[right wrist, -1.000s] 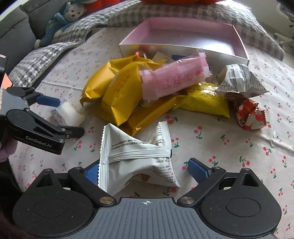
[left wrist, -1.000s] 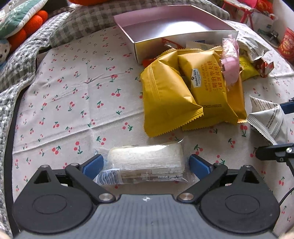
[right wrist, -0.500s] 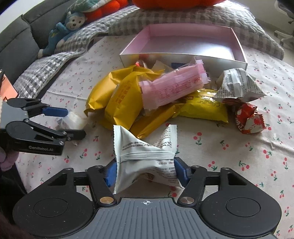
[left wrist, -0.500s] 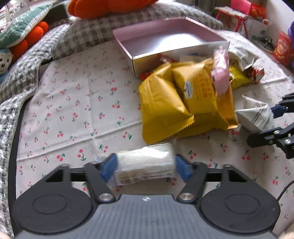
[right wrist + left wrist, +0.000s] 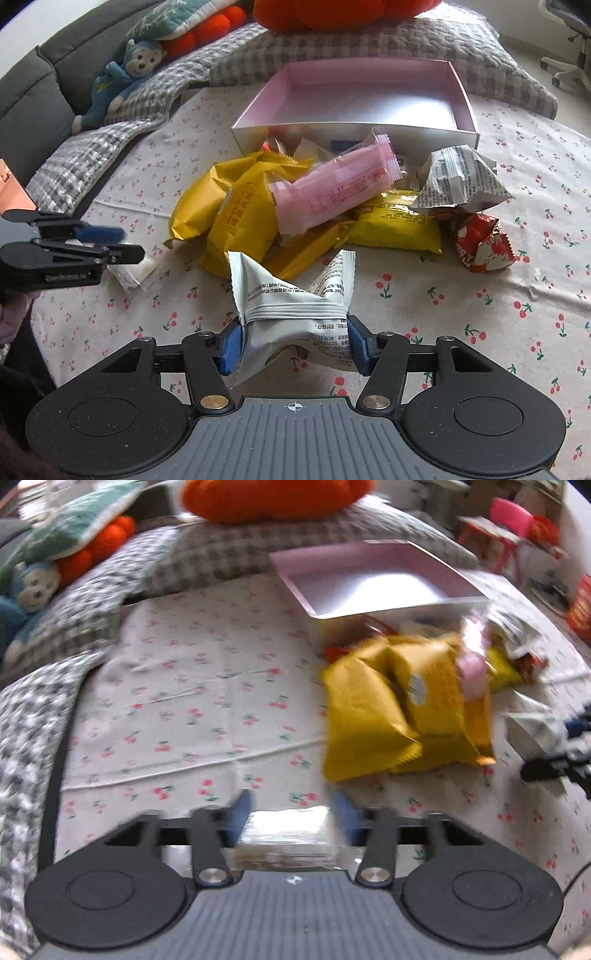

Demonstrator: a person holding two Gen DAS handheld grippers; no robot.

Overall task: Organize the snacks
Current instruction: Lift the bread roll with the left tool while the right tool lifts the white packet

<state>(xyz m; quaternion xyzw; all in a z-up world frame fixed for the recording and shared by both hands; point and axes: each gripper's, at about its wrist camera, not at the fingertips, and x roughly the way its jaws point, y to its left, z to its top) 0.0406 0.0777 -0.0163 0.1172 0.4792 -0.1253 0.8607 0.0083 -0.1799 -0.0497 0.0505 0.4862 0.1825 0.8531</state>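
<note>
In the left wrist view, my left gripper (image 5: 291,812) grips a white snack in clear wrap (image 5: 286,830) by its ends, lifted off the cherry-print cloth; its jaws are opening slightly with the snack still between the pads. The right wrist view shows that gripper (image 5: 122,243) at the left with the snack (image 5: 138,271). My right gripper (image 5: 293,343) pinches a grey-white printed packet (image 5: 291,295), jaws still closing on it. An open pink box (image 5: 354,129) stands behind the snack pile; it also shows in the left wrist view (image 5: 347,627).
Yellow packets (image 5: 236,221), a pink packet (image 5: 332,192), a second grey packet (image 5: 461,181) and a red-and-white one (image 5: 480,243) are heaped before the box. A checkered blanket (image 5: 92,151) and plush toys (image 5: 122,81) line the back and left.
Both grippers closed from wide open onto their snacks. The left one then rose with the white snack, and the view tilted up. The right packet is squeezed narrower and lifted slightly.
</note>
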